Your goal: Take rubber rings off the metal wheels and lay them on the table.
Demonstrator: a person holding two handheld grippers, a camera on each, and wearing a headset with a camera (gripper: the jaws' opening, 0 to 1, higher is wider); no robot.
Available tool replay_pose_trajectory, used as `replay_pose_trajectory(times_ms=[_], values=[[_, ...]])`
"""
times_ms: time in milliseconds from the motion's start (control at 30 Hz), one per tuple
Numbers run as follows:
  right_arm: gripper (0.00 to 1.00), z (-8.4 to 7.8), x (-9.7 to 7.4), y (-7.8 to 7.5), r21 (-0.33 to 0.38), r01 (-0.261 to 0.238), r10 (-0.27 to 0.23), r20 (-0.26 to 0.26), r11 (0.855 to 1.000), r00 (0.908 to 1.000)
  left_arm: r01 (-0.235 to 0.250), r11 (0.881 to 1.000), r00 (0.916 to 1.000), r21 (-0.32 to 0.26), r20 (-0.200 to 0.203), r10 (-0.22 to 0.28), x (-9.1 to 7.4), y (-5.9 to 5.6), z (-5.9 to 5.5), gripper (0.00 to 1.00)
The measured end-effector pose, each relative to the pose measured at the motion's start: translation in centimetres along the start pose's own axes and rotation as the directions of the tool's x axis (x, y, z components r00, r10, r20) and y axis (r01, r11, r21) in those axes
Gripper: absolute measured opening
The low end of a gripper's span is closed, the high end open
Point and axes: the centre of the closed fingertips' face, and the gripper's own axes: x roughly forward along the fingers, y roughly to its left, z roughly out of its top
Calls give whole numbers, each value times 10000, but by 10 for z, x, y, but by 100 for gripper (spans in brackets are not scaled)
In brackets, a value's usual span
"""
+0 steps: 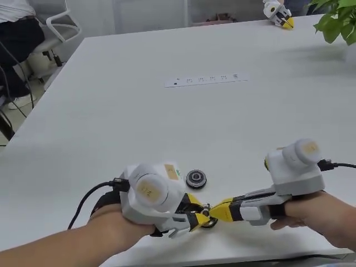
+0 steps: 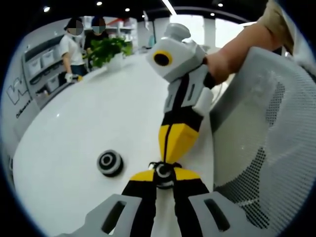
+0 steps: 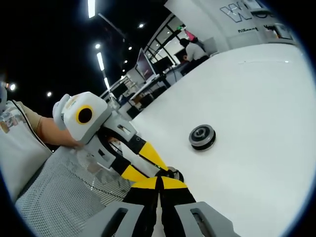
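Just above the white table's (image 1: 139, 111) near edge, a small metal wheel (image 1: 206, 213) with a black rubber ring is held between both grippers. My left gripper (image 1: 200, 214) comes in from the left and is shut on this wheel (image 2: 163, 174), its yellow tips on either side. From the right, my right gripper (image 1: 214, 211) has its jaws closed and pinches the ring at the wheel's rim (image 3: 173, 174). In the left gripper view the right gripper (image 2: 170, 159) points down onto the wheel. A second wheel (image 1: 196, 178) with its ring on lies flat on the table just beyond.
A flush socket strip (image 1: 204, 80) sits mid-table. A plant (image 1: 338, 19) stands at the far right corner, with another gripper (image 1: 278, 12) at the far edge. An office chair (image 1: 55, 28) stands far left, and a mesh chair back (image 2: 266, 123) is close behind the near edge.
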Motion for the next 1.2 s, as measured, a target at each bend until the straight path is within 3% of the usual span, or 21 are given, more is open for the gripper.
replay_pose_trajectory(times_ms=[333,433,733,833,1200], values=[[0,1,2,2,42,-140,140,39,9999,9999,12,10000,10000,39,34,-13,0,0,0,12],[0,2,3,12,58,-646,645,120,9979,9978,-4,10000,10000,52,59,4,0,0,0,12],[0,0,2,3,-116,-215,216,106,9997,9997,-14,10000,9999,-7,110,14,0,0,1,13],[0,-1,2,1,-316,-93,95,77,9995,9999,-32,9998,9999,210,131,29,0,-1,1,13],[0,0,2,-2,-391,-67,73,136,9992,9999,151,9989,9998,445,97,-156,-1,-3,2,17]])
